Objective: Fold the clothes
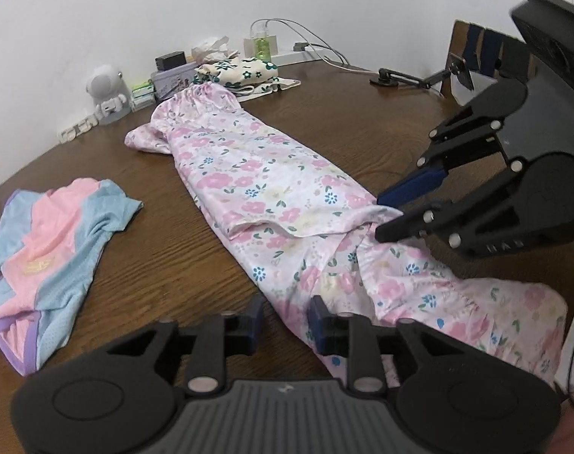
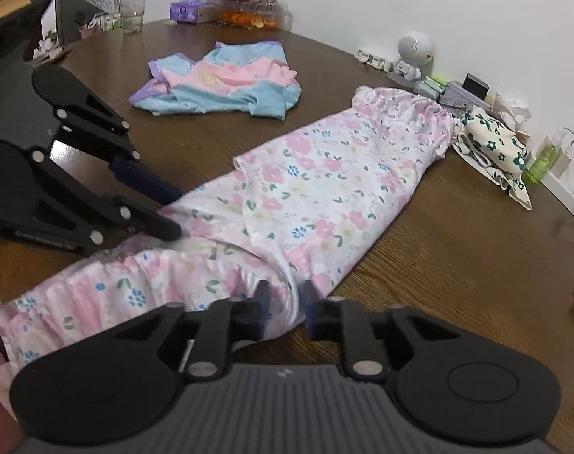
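Observation:
A pink floral garment (image 1: 256,174) lies lengthwise on the brown table (image 1: 165,249), partly folded; it also shows in the right wrist view (image 2: 324,196). My left gripper (image 1: 285,321) straddles its near edge, jaws apart with cloth between them; from the right wrist view it (image 2: 173,213) rests on the ruffled end. My right gripper (image 2: 285,302) also has cloth between its parted fingers; in the left wrist view it (image 1: 377,217) sits at the fold's edge.
A pink-and-blue shirt (image 1: 48,242) lies crumpled on the table's left side. A cream green-flowered cloth (image 1: 245,72), boxes, a small white robot figure (image 1: 107,94), a bottle (image 1: 263,43) and cables line the wall. A monitor arm (image 1: 411,75) stands at the far right.

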Tool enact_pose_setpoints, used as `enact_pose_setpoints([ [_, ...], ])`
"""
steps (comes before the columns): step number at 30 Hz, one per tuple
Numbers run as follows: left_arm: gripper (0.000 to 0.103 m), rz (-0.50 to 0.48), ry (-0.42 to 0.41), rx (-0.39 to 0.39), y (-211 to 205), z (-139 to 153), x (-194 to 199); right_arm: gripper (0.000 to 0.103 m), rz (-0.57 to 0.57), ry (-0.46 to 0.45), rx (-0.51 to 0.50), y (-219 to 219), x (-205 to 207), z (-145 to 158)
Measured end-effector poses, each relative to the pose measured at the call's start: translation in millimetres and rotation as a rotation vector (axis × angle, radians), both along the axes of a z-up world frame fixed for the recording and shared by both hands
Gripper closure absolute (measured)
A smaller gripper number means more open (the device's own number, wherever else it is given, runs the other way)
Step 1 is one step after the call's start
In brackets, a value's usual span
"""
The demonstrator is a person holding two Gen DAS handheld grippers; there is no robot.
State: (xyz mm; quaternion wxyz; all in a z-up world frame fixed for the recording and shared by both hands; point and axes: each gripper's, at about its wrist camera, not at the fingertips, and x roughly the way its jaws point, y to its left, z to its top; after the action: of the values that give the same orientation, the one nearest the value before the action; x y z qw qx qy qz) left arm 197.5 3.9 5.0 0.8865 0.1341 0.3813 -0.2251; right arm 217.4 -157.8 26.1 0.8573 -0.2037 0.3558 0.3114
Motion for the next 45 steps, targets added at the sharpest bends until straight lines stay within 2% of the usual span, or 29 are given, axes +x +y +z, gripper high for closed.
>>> enact_pose_setpoints([
  [4, 0.071, -0.007, -0.053, -0.061, 6, 19, -7, 0.072, -0.022, -0.021, 0.106, -9, -3, 15],
  [6, 0.071, -0.025, -0.060, -0.066, 3, 22, -10, 0.072, -0.008, -0.020, 0.135, -9, -4, 16],
  [11, 0.071, -0.043, -0.032, -0.043, -5, 10, -13, 0.072, 0.056, 0.053, 0.110, 1, -11, -4],
  [14, 0.071, -0.032, -0.018, -0.056, -3, 6, -14, 0.069, 0.046, 0.049, 0.105, 1, -17, -11],
  [16, 0.062, -0.025, -0.043, -0.079, 3, 13, -22, 0.067, 0.027, 0.034, 0.159, -9, -24, -2],
  [17, 0.050, -0.021, -0.062, -0.092, 7, 18, -27, 0.059, 0.021, 0.017, 0.194, -15, -29, 5],
  [18, 0.036, -0.015, -0.088, -0.100, 11, 23, -35, 0.046, 0.016, -0.005, 0.224, -22, -36, 12],
  [19, 0.029, -0.007, -0.116, -0.106, 14, 28, -45, 0.039, 0.009, -0.033, 0.246, -28, -44, 18],
  [20, 0.015, -0.002, -0.141, -0.111, 17, 32, -54, 0.025, 0.002, -0.062, 0.266, -35, -54, 24],
  [21, 0.005, 0.003, -0.165, -0.115, 20, 36, -64, 0.014, -0.004, -0.090, 0.281, -40, -64, 29],
  [22, 0.003, 0.010, -0.185, -0.124, 22, 38, -75, 0.010, -0.017, -0.108, 0.292, -46, -73, 32],
  [23, 0.001, 0.016, -0.204, -0.134, 24, 40, -87, 0.000, -0.032, -0.121, 0.303, -50, -83, 34],
  [26, 0.000, 0.034, -0.208, -0.179, 28, 37, -116, 0.000, -0.098, -0.115, 0.358, -63, -109, 30],
  [29, 0.000, 0.064, -0.211, -0.200, 26, 28, -136, 0.000, -0.181, -0.085, 0.431, -72, -130, 20],
  [34, 0.000, 0.115, -0.215, -0.232, 22, 14, -169, 0.000, -0.317, -0.090, 0.530, -74, -160, 1],
  [36, 0.000, 0.105, -0.225, -0.223, 19, 13, -176, 0.000, -0.341, -0.064, 0.543, -73, -164, -3],
  [40, 0.000, 0.120, -0.235, -0.224, 17, 12, -187, 0.000, -0.382, -0.079, 0.504, -69, -172, -1],
  [45, 0.000, 0.106, -0.223, -0.227, 13, 9, -192, 0.000, -0.388, -0.053, 0.505, -68, -180, -8],
])
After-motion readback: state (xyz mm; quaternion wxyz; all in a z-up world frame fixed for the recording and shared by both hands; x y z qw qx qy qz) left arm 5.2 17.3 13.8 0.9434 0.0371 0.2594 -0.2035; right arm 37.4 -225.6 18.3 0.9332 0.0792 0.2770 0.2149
